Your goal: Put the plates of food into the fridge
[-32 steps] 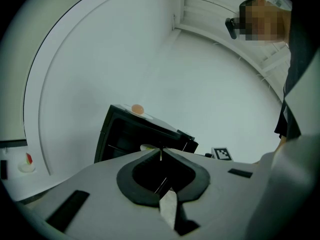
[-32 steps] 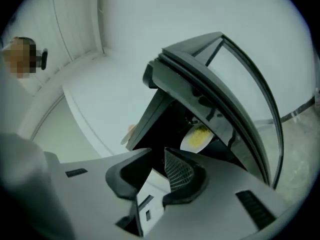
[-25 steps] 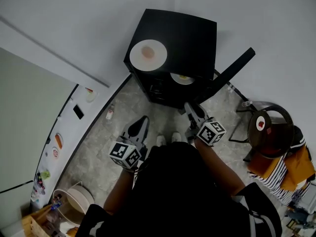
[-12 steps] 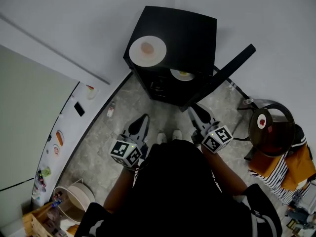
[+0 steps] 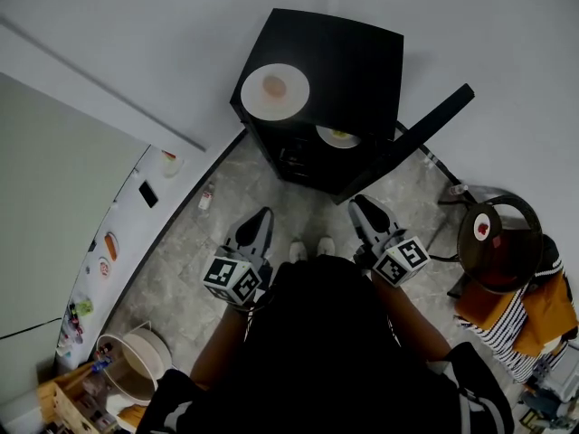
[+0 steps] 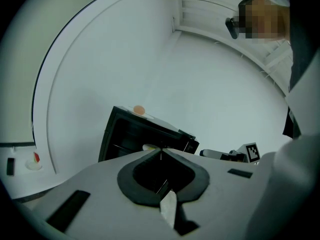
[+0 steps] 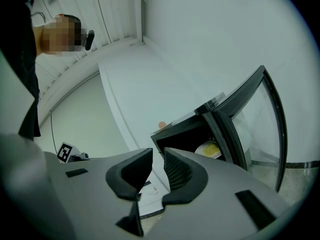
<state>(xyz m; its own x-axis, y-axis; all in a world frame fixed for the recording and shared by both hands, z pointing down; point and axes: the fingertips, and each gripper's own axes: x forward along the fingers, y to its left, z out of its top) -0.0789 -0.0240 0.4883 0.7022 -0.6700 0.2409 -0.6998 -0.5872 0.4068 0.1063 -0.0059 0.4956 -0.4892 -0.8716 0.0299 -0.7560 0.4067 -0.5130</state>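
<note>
Black mini fridge [image 5: 326, 61] agst the wall, door [image 5: 425, 129] swung open to the right. Plate w/ pink food [image 5: 275, 90] on top, near the front-left edge. Plate w/ yellow food [image 5: 337, 136] inside, just past the opening. Bare floor [image 5: 226, 215] btwn fridge and grippers. Left hand-held gripper [image 5: 261, 217] closed, empty. Right hand-held gripper [image 5: 361, 203] slightly apart, empty. Third plate [image 5: 482, 227] on small round counter [image 5: 520, 242], well apart at right.

fridge [image 5: 357, 52] top: plate of pink food [image 5: 275, 91] | fridge inside: plate of yellow food [image 5: 337, 137]
</note>
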